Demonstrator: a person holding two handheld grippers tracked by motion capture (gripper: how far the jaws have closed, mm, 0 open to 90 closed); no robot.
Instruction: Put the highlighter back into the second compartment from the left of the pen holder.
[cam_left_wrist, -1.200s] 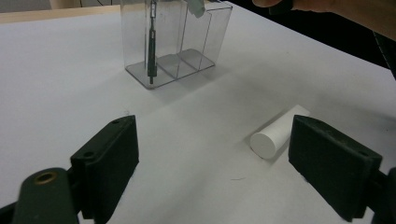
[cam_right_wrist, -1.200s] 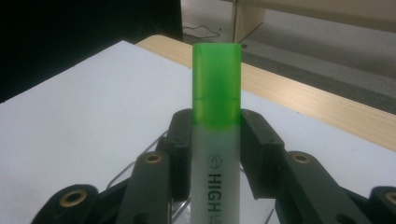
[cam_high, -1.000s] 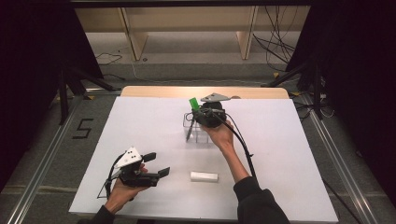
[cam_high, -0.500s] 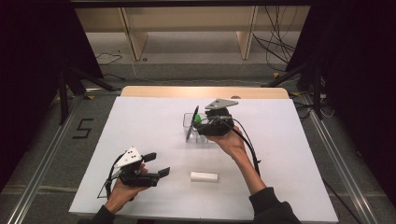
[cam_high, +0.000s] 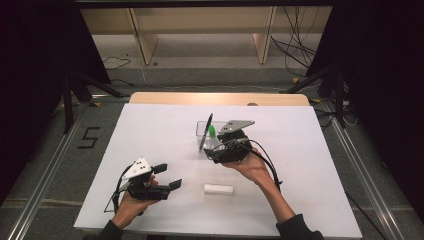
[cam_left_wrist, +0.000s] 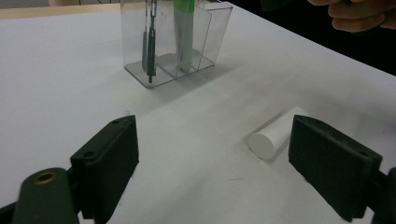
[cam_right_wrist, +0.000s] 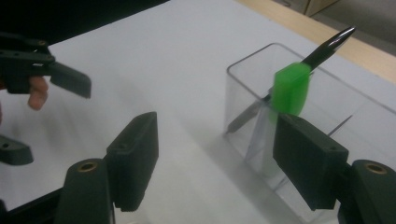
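Clear plastic organiser (cam_high: 204, 131) stands toward the middle of the white table (cam_high: 150, 130), a little nearer its far edge, and it already carries two things: a dark pen (cam_high: 205, 132) leaning out over the rim and a green marker (cam_high: 212, 131) upright in a compartment. In the right gripper view the green marker (cam_right_wrist: 290, 88) sits beside the leaning pen (cam_right_wrist: 322, 49), both resting against the transparent walls, which is what keeps them from tipping flat.

The right gripper (cam_high: 216, 150) hangs just beside the organiser on the side facing the near edge, its jaws spread wide and holding nothing; they have just been opening, and the marker stands free of them inside the box, so it looks as though it has been let go there. Motion blur softens that view, so whether a pad brushes the organiser wall I cannot tell.

A white cylinder (cam_high: 218, 189) lies on its side near the table's near edge, well apart from the organiser. It seems the next thing due for the box. The left gripper (cam_high: 167, 177) rests low toward the near left corner, jaws parted and empty; its own view shows the cylinder (cam_left_wrist: 271, 138) just beside one pad, with the organiser (cam_left_wrist: 177, 42) farther off.
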